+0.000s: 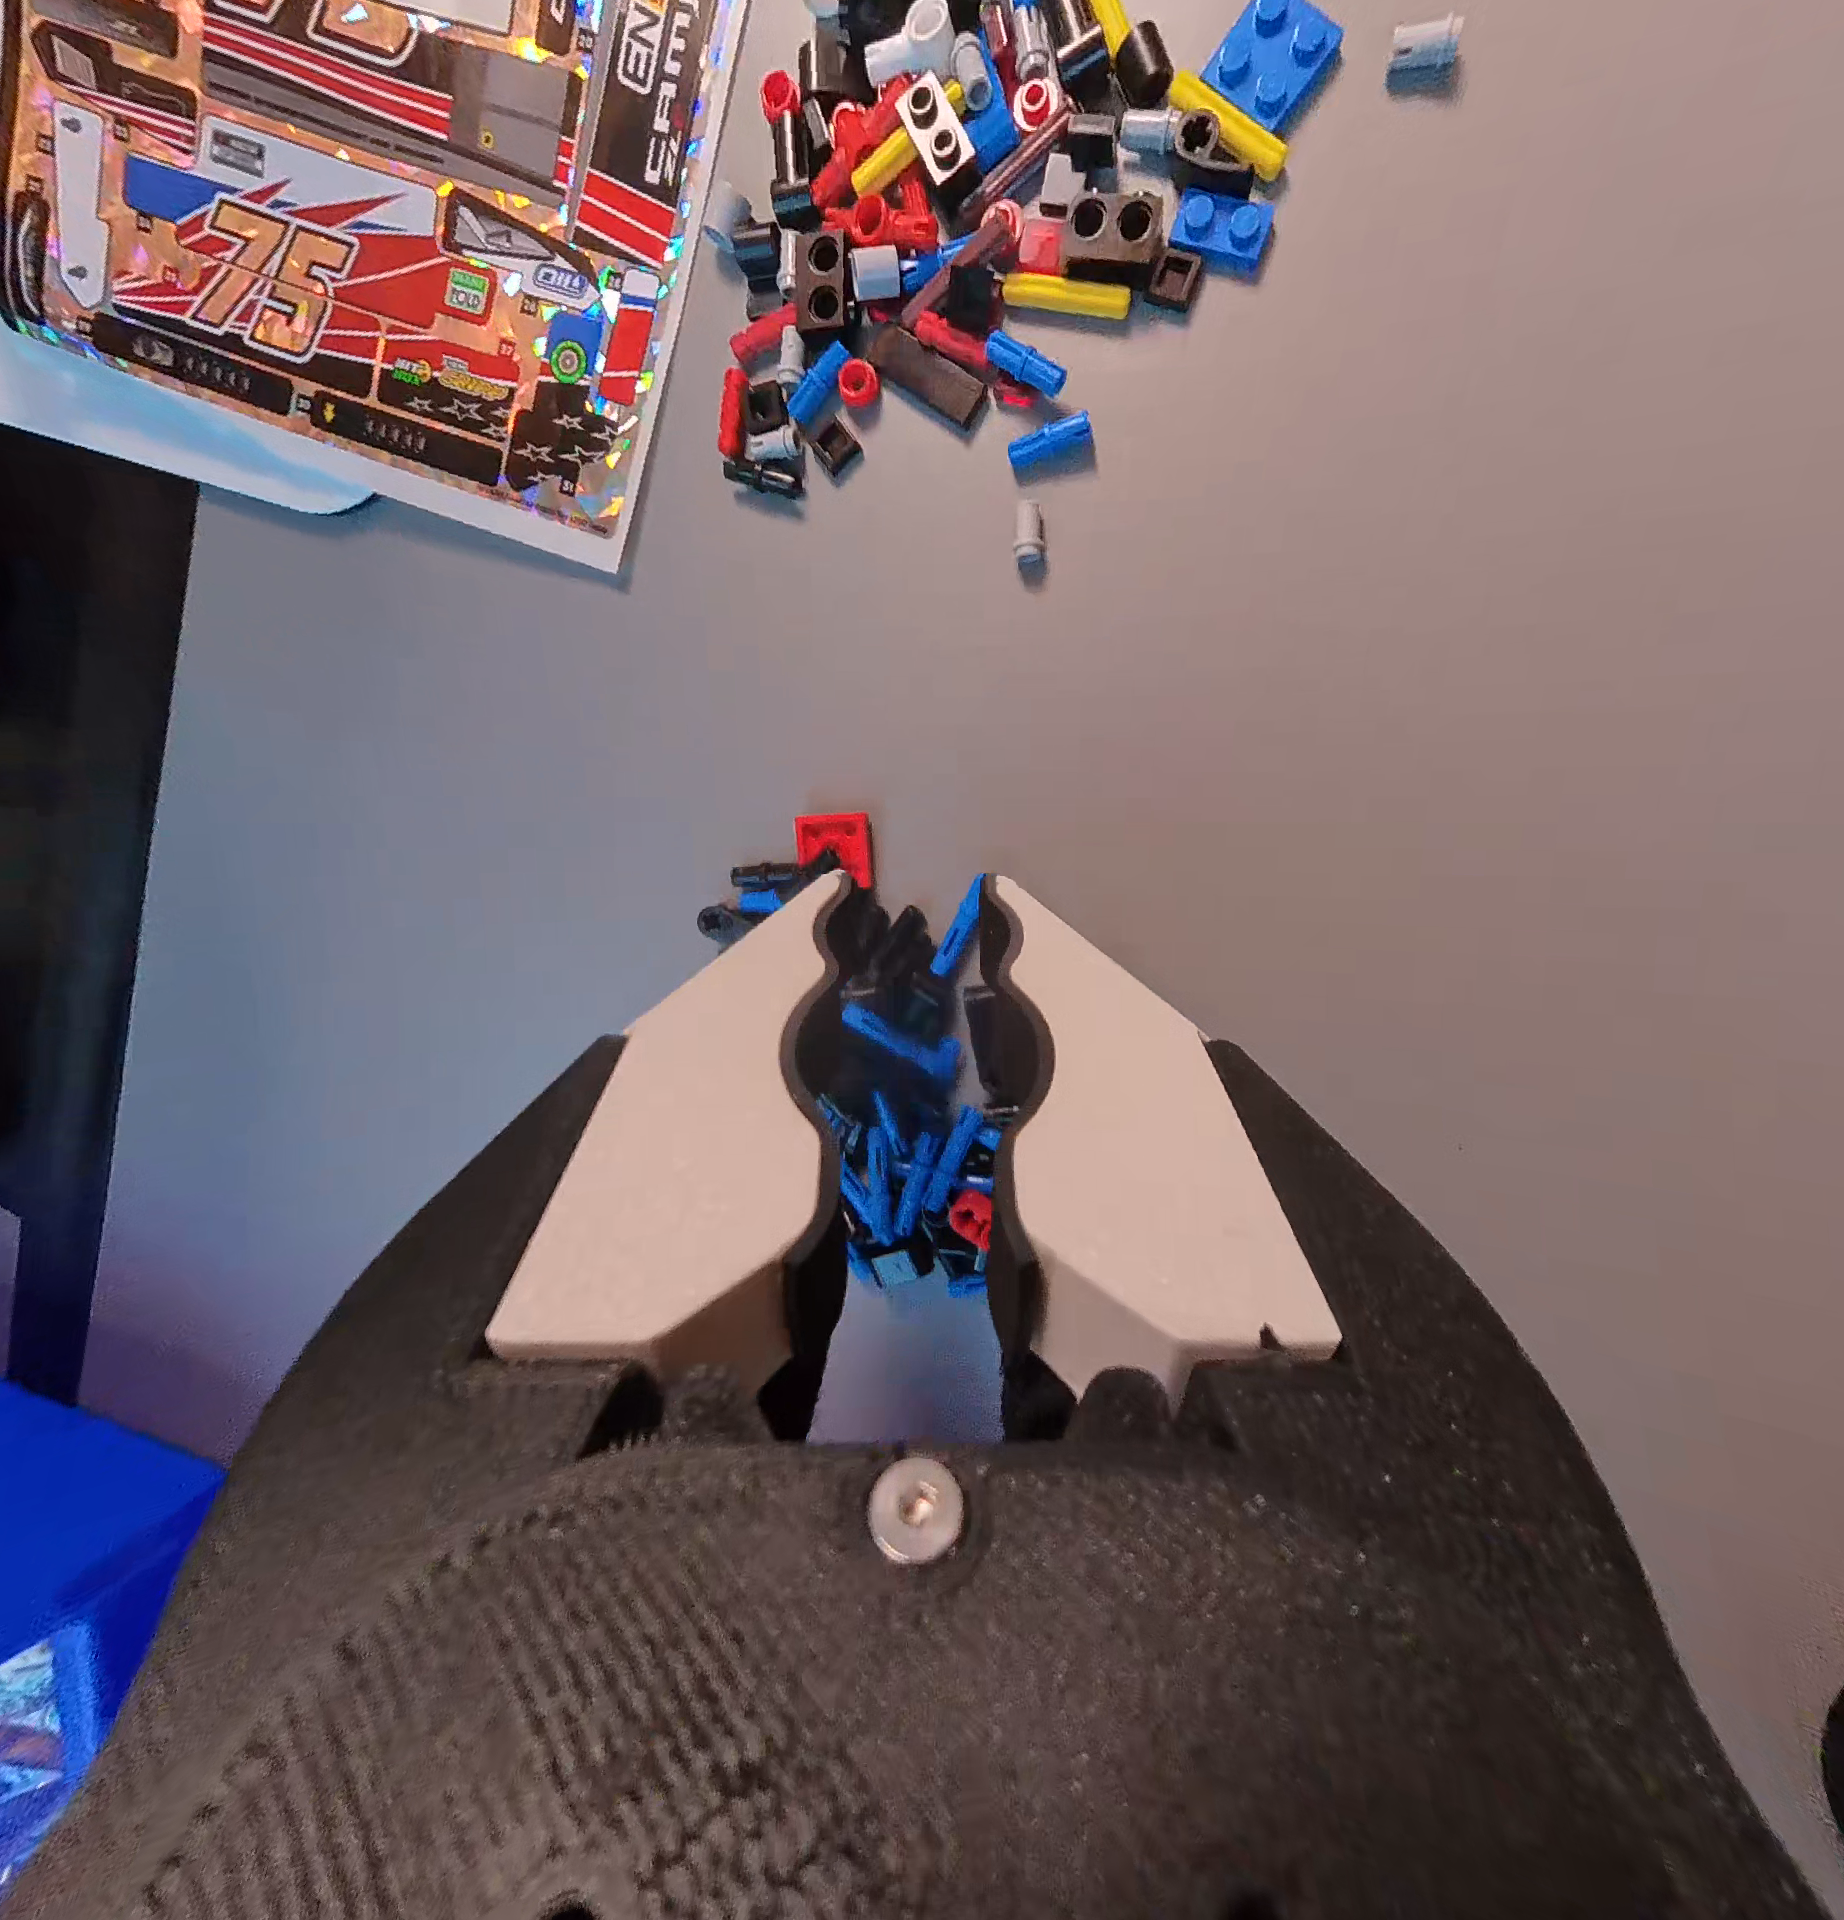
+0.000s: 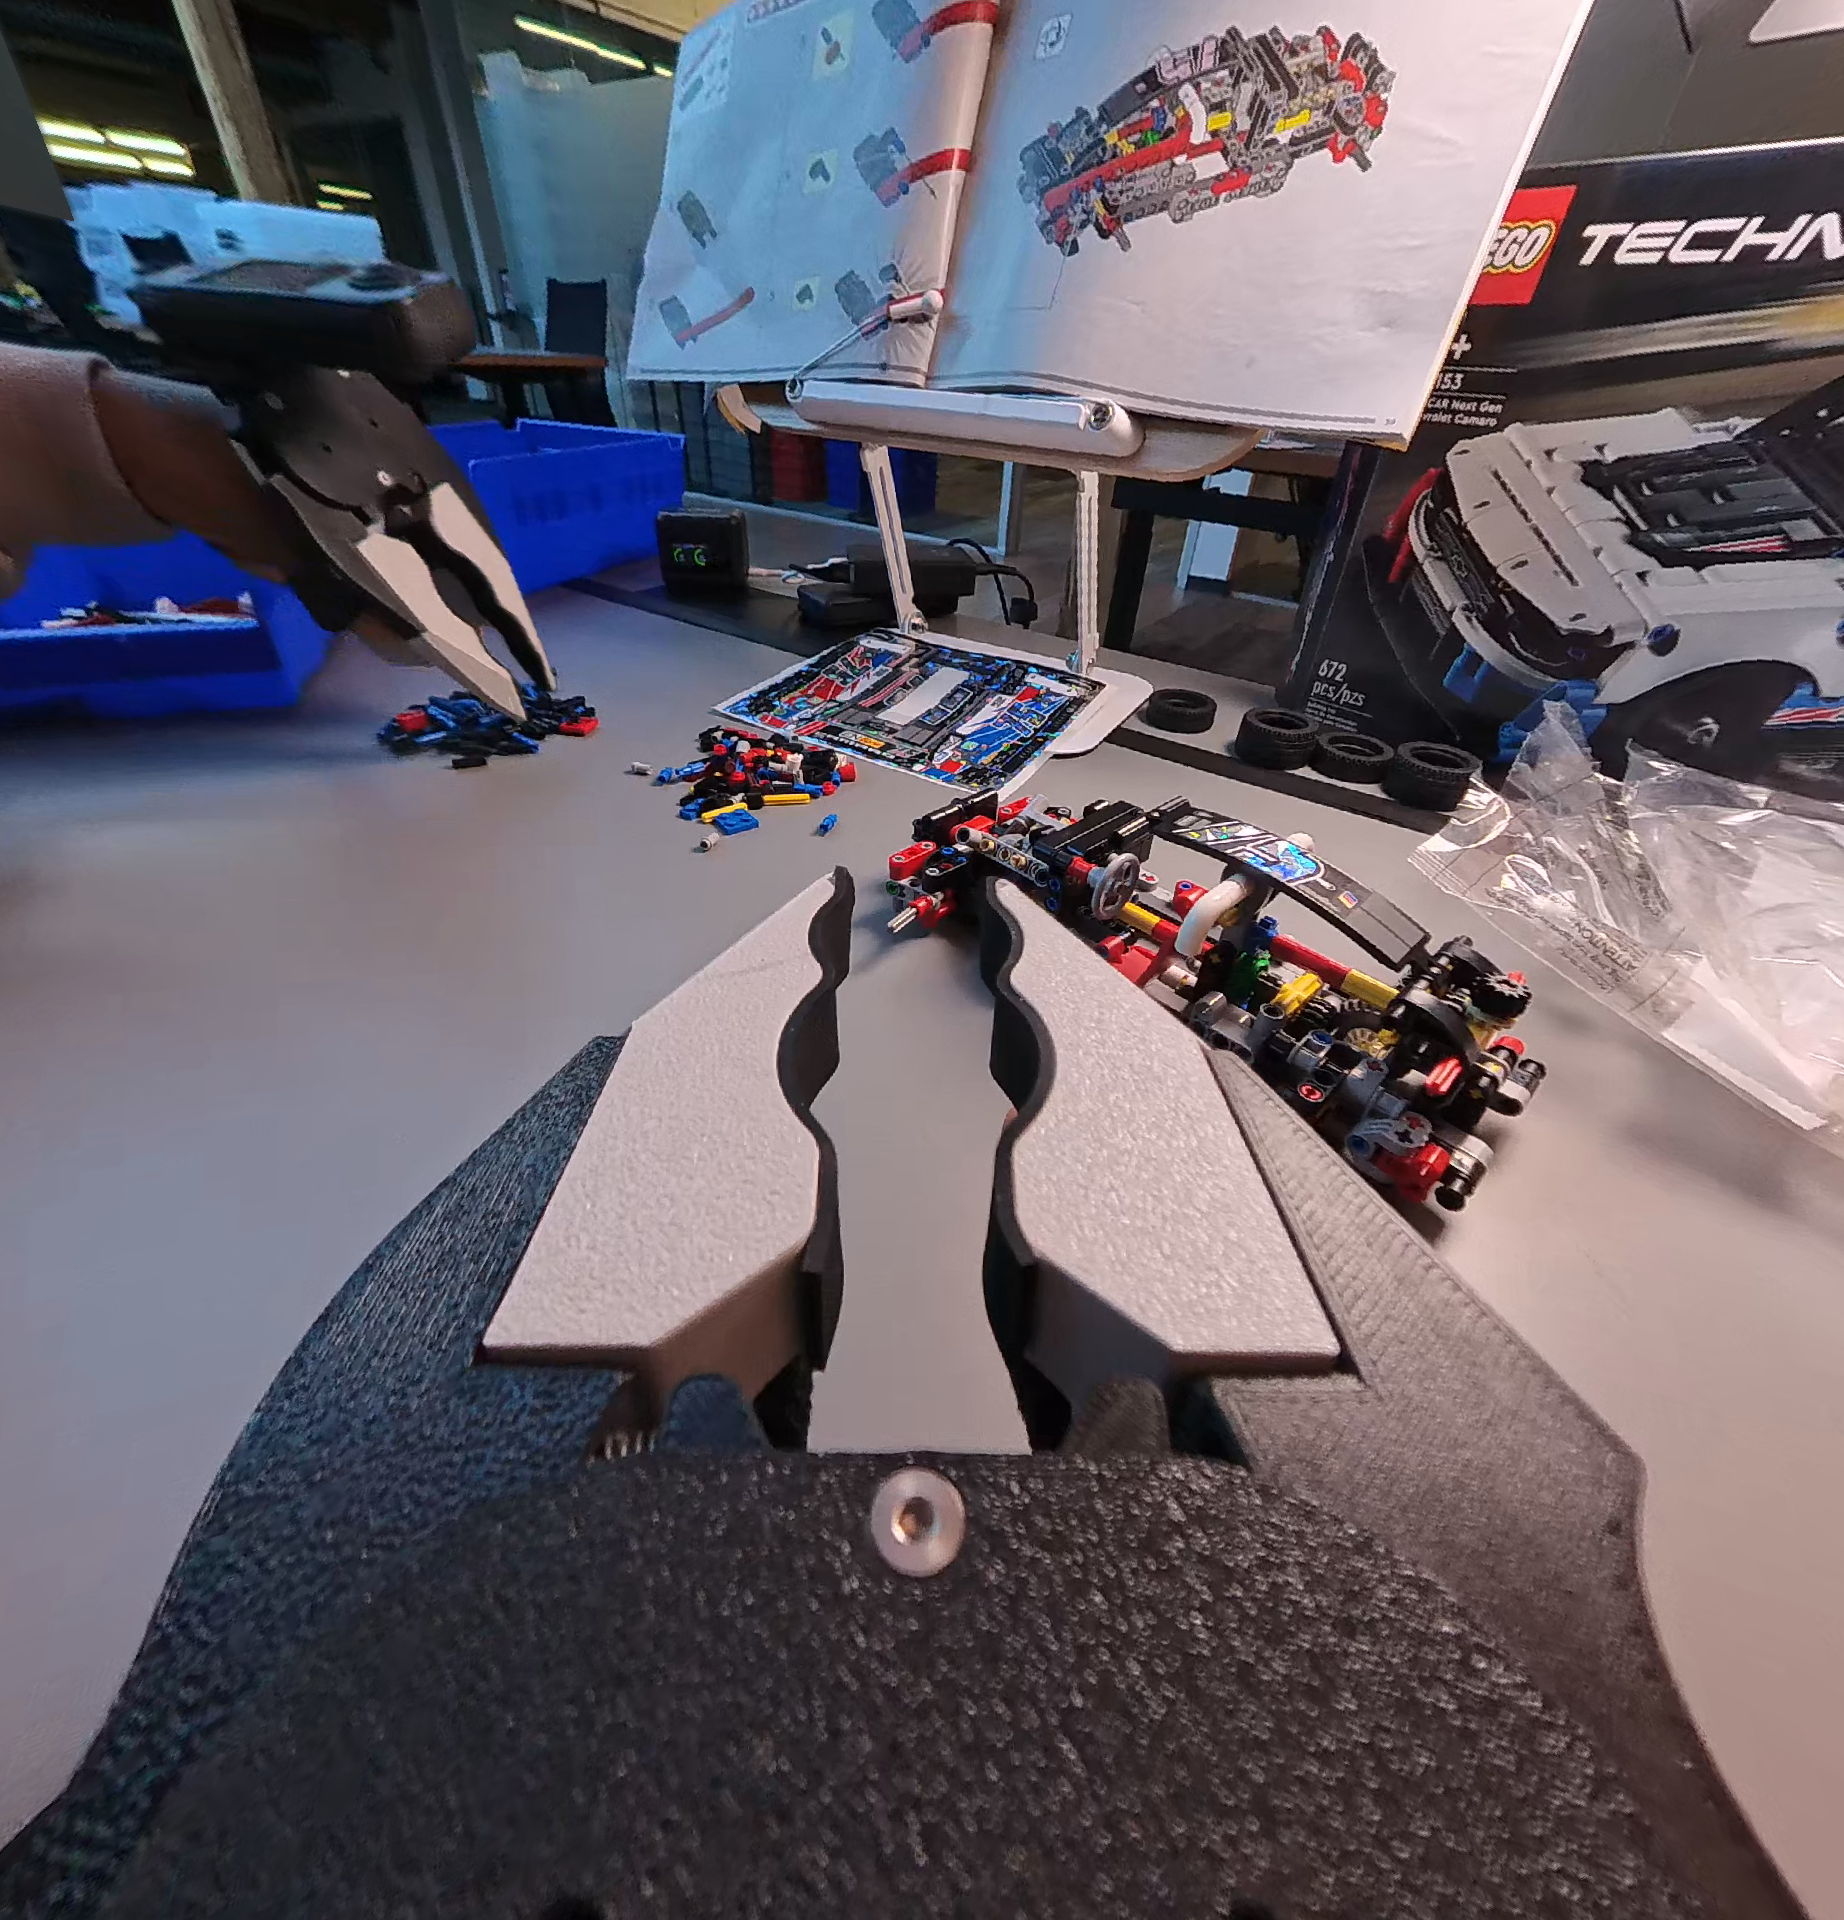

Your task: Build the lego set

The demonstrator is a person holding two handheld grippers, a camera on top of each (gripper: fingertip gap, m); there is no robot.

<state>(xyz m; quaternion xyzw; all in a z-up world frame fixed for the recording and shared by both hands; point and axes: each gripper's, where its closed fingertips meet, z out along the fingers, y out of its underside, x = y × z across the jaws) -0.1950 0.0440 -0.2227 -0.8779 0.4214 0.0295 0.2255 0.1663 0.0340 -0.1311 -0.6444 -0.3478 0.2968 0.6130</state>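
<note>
My left gripper (image 1: 918,894) points down into a small pile of blue and black pins (image 1: 897,1091). Its jaws stand apart around the pile and hold nothing I can make out. A red plate (image 1: 835,844) lies just past the left fingertip. The right wrist view shows this gripper (image 2: 533,698) on the same pile (image 2: 487,722) at far left. My right gripper (image 2: 918,894) is open and empty, low over the grey table, with the partly built car chassis (image 2: 1261,966) just right of its right finger. A mixed pile of loose parts (image 1: 980,229) lies farther ahead and also shows in the right wrist view (image 2: 757,779).
A sticker sheet (image 2: 907,707) lies under a stand holding the open instruction book (image 2: 1157,208). The set's box (image 2: 1676,520), several black tyres (image 2: 1354,753) and a clear plastic bag (image 2: 1728,914) are at right. Blue bins (image 2: 575,488) stand at back left. The tips of one gripper are about 40 centimeters away from the tips of the other.
</note>
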